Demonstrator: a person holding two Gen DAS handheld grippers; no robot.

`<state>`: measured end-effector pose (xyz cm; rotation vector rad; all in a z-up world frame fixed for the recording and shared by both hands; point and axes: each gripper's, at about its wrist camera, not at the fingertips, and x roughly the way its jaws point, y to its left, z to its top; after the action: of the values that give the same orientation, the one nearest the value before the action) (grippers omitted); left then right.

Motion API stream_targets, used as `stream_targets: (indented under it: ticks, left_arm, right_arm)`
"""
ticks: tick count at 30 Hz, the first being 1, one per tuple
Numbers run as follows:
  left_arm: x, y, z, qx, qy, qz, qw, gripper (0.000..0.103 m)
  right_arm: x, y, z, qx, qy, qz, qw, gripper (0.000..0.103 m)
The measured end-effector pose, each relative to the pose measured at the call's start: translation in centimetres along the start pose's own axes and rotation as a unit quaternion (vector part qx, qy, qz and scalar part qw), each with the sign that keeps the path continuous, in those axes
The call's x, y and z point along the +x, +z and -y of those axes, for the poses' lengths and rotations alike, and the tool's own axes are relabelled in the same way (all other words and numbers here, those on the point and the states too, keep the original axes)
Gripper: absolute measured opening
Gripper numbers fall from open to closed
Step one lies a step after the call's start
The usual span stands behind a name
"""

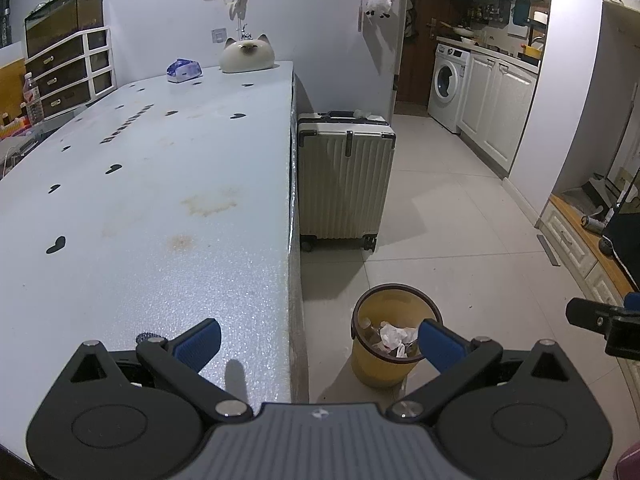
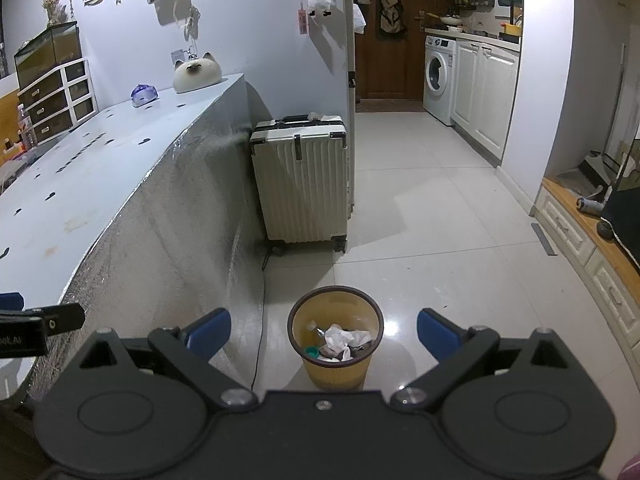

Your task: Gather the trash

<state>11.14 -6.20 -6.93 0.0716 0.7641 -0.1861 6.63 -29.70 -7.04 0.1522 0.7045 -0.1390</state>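
A yellow trash bin stands on the tiled floor beside the table's end. Crumpled white paper and other scraps lie inside it. My left gripper hangs open over the table's near corner, its right finger in front of the bin's rim, nothing between the pads. My right gripper is open and empty above the floor, with the bin showing between its fingers. A small dark round thing lies on the table by the left finger; I cannot tell what it is.
The long pale table carries a cat-shaped ornament and a blue-white packet at its far end. A white suitcase stands past the bin. A black cable trails down the table's side.
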Motion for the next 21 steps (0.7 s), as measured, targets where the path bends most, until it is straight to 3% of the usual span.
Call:
stream_targets:
  ticks: [21]
  left_arm:
    - [0.0, 0.01, 0.06, 0.001, 0.0, 0.001, 1.0, 0.103]
  right_arm:
    - [0.17, 0.01, -0.02, 0.0, -0.002, 0.0, 1.0, 0.1]
